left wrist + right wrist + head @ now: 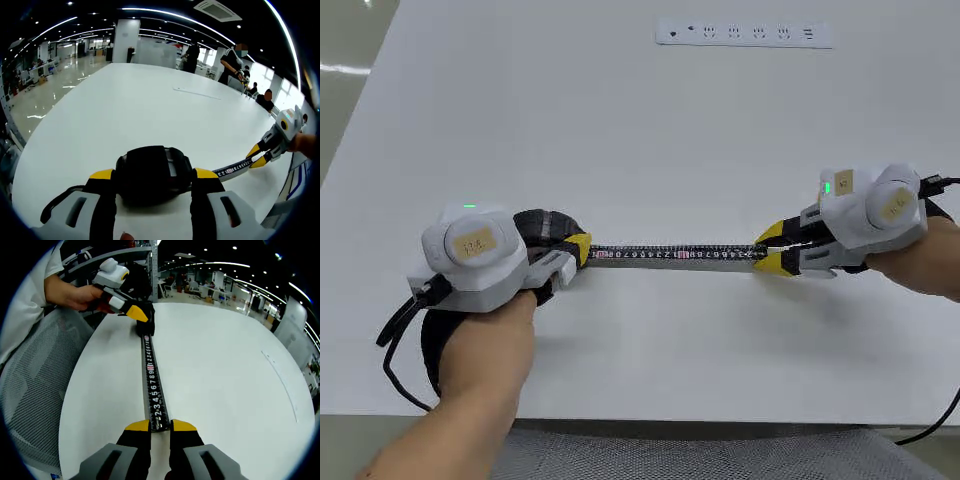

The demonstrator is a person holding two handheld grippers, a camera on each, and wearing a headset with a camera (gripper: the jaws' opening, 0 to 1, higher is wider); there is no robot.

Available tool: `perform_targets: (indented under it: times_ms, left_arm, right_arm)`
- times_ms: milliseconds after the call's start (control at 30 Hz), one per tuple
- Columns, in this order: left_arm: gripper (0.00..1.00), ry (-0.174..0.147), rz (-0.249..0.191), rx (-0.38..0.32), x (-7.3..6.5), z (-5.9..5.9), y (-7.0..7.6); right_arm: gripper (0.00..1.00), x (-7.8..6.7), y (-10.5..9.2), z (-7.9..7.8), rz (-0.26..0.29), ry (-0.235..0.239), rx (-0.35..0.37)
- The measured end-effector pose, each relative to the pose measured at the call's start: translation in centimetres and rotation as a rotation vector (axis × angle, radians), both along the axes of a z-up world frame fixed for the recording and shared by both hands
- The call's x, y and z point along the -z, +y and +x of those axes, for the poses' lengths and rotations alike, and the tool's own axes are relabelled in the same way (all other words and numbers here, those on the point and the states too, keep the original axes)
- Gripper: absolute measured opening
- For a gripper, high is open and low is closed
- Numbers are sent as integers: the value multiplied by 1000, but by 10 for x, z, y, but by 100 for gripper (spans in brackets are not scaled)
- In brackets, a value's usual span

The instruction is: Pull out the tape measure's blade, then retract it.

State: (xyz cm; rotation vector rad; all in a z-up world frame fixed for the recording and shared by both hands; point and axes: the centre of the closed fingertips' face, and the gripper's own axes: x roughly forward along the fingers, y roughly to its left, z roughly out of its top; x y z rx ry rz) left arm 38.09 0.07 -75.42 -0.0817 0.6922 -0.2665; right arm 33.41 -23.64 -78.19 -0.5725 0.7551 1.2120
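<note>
White tabletop lies under both of my tools, and the tape measure sits on it at the near left. It has a black case, clamped between the yellow-tipped jaws of the left gripper. In the left gripper view the case takes up the whole gap between the 2 jaws, which press on its sides, so that claw is closed on the case.

The blade is out of the case and runs straight across to the right, low over the table, and I can read its numbers in the right gripper view. Its far end sits between the jaws of the right gripper, which are narrow and pinch the blade's tip, 1 yellow tip on either side of it. The 2 grippers are well apart, with the blade stretched between them.

My left hand wraps the left gripper from below; my right hand holds the other at the table's right side.

A white power strip lies at the far edge of the table, well away from the work. A grey mesh chair stands beside the near edge, seen in the right gripper view.
</note>
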Motion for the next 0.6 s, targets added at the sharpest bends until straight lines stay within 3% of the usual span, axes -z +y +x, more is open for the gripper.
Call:
perform_targets:
  times_ms: [500,600]
  left_arm:
    - [55,6,-13,-5,-1,-1,0]
    - [55,5,-17,-5,-1,-1,0]
  right_arm:
    - [9,1,28,3,43,10,-19]
    - [9,-2,33,3,80,22,-4]
